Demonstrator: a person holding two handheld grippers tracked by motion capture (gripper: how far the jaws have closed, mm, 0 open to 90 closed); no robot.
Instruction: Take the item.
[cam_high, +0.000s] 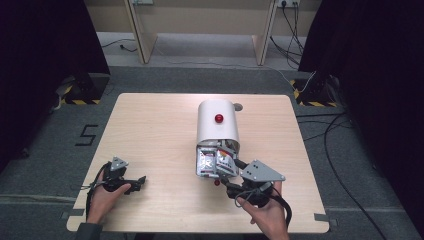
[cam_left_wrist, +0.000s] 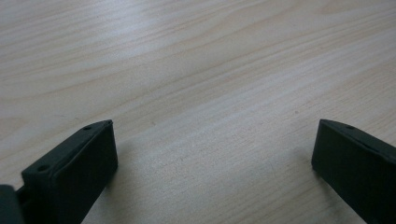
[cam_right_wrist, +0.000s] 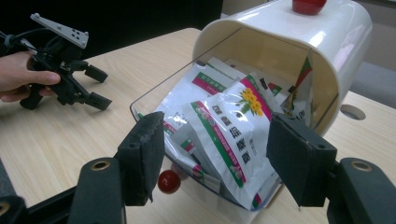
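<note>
Item: white rounded plastic bin, clear drawer w/ printed sachets. Right gripper jaws apart round front sachet: close squarely. Left gripper apart, empty, on pale wood table.

The white box hides the far ends of the packets that sit just past the right gripper, and the print on them is too small to read. The top edge of the right gripper view cuts off the red knob on the box, and its bottom edge cuts off the lowest packet, down between the jaws. In the left gripper view the bottom and right edges cut off the two black jaws of the left gripper, and the table far ahead of it looks blurry.
</note>
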